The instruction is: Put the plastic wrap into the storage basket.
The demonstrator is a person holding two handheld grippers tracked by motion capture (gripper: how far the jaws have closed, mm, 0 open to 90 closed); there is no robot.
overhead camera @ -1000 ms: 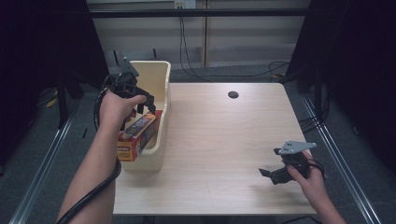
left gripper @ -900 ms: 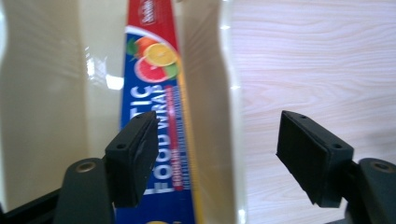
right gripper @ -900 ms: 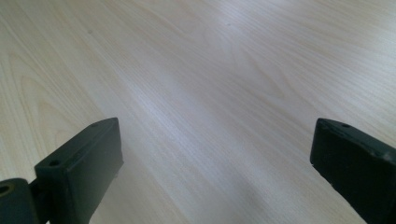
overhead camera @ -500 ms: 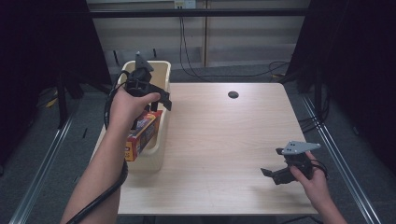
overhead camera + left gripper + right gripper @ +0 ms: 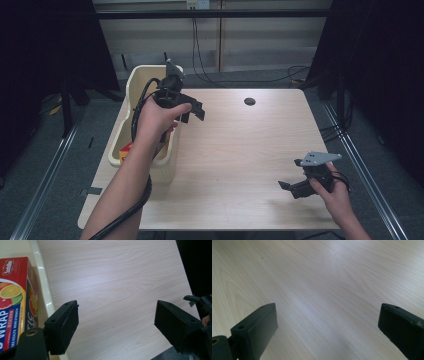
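Note:
A red plastic-wrap box point(image 5: 125, 148) with citrus pictures lies in the cream bin point(image 5: 131, 87) at the table's left edge; in the left gripper view the box point(image 5: 15, 302) sits left of the bin's rim point(image 5: 45, 290). My left gripper point(image 5: 192, 114) hangs just right of the bin over the wooden table point(image 5: 240, 145). Its jaws have just been opening, and the left gripper point(image 5: 116, 315) has nothing but bare wood between them. My right gripper point(image 5: 292, 189) rests low at the near right of the table, and the right gripper point(image 5: 327, 312) stands open over bare wood.
A small dark round hole point(image 5: 249, 101) marks the table's far middle. Cables trail on the floor behind the table. The other hand's gripper point(image 5: 200, 300) shows at the right edge of the left gripper view. Dark curtains close both sides.
The left gripper let go of the box, which now lies in the bin. It moved away from the bin towards the table's far left with its jaws wider. The right hand kept still.

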